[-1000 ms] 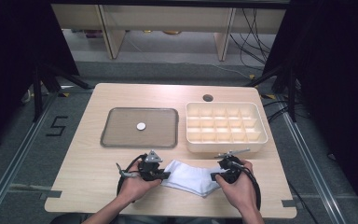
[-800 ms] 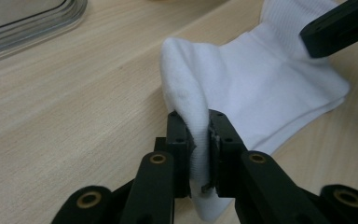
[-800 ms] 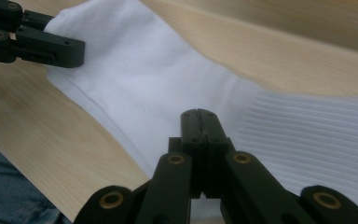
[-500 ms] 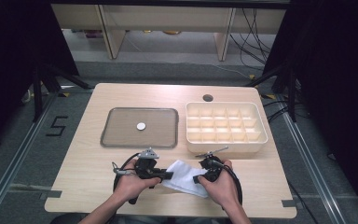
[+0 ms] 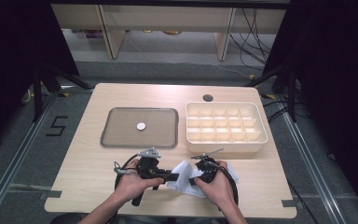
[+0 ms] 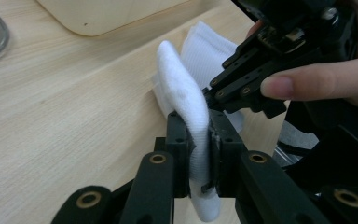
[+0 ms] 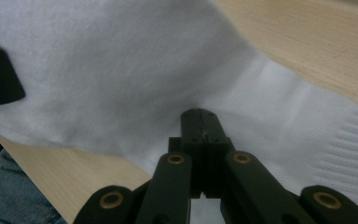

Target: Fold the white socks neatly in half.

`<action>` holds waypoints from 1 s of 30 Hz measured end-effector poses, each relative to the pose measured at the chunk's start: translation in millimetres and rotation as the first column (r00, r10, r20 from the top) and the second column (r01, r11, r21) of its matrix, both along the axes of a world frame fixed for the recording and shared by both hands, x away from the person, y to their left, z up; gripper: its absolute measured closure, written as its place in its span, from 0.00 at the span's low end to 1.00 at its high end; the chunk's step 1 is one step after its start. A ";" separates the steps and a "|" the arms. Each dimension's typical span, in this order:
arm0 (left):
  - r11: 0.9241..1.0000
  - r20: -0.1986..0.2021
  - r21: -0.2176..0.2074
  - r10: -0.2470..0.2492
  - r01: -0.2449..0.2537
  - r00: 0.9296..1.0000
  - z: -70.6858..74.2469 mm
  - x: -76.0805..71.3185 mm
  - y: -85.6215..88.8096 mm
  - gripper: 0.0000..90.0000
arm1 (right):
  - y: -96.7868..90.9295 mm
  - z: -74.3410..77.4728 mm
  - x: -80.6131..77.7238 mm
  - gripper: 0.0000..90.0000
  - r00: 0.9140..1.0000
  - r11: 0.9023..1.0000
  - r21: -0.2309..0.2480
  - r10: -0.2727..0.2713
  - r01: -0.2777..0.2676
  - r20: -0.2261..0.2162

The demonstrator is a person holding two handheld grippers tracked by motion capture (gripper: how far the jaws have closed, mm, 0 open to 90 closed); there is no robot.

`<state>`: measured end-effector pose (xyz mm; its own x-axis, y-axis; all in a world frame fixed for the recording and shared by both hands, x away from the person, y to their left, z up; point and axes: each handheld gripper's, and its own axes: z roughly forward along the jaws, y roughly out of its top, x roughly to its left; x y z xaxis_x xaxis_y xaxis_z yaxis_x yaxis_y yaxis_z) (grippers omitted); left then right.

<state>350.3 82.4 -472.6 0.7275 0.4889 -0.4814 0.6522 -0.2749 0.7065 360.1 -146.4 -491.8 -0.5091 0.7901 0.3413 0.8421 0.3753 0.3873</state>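
Table: a light wooden rectangular table [image 5: 88, 186] is seen from above, with a small round hole [image 5: 208, 98] near its far edge.
Divided box: a cream plastic box of many small square compartments [image 5: 225, 127] is set on the right half of the table; its cells appear bare.
Tray: a shallow grey rectangular tray with rounded corners [image 5: 140, 127] is placed left of the box, and a small white round disc [image 5: 141, 126] is lying at its middle.
Cloth: a white knitted fabric piece with a ribbed cuff, likely a sock [image 5: 184, 176], is found at the near edge of the table, between the two hands and in front of the divided box.
Left claw [image 6: 200, 142]: it is closed on a bunched fold of the white fabric, which is stood up between the jaws.
Right claw [image 7: 200, 122]: its jaws are pressed together with the fabric just at their tips; whether a layer is pinched cannot be told.
Key relation: the cloth is stretched left to right between the two claws, which are close together; the ribbed end is nearer the right claw, and a pull apart along that axis is judged likely.
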 end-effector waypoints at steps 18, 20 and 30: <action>0.999 0.010 -0.031 0.009 -0.009 1.000 5.1 -0.6 -0.3 0.89 | 1.1 13.1 -4.2 0.99 0.999 0.997 0.072 -0.030 0.029 0.019; 0.999 0.015 -0.027 0.018 -0.018 1.000 6.1 -0.7 0.3 0.89 | -12.3 21.0 -2.5 1.00 0.997 0.996 0.063 -0.058 0.055 0.047; 0.999 0.011 -0.048 0.019 -0.018 1.000 7.4 0.1 -2.1 0.89 | -115.6 26.7 11.7 1.00 0.929 0.926 -0.136 -0.329 0.353 0.170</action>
<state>350.4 80.3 -465.2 0.7245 0.4788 -0.4959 0.6483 -0.2289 0.7262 371.8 -262.0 -465.1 -0.2326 0.9625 0.1394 0.8709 0.1424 0.4704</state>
